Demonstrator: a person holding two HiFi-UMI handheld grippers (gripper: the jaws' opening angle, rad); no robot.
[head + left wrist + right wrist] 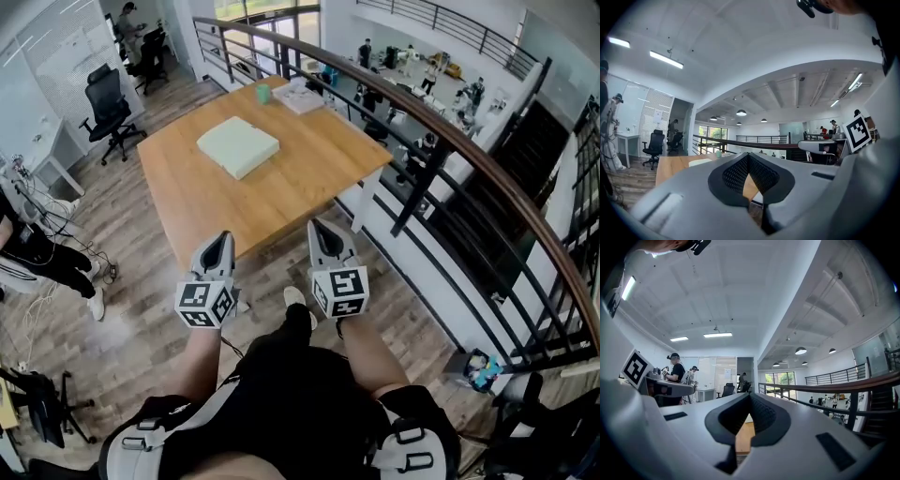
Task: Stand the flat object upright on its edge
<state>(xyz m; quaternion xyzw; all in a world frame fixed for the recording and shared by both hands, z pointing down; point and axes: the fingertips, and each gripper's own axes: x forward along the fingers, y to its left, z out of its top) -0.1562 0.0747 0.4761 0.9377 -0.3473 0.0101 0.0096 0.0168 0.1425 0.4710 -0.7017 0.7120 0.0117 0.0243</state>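
Observation:
A flat pale green square box (238, 146) lies on its broad face in the middle of the wooden table (281, 202). Its near edge also shows in the left gripper view as a pale slab (701, 162). My left gripper (218, 249) and my right gripper (325, 236) are both held side by side just short of the table's near edge, well away from the box. Both point toward the table with jaws shut and nothing between them. The left gripper (749, 157) and the right gripper (750, 397) each show closed tips in their own views.
A small green cup (264, 93) and a stack of white papers (300, 96) sit at the table's far end. A curved wooden railing (441, 141) runs along the right. Office chairs (111, 112) and a white desk stand at the left. People stand by the desks.

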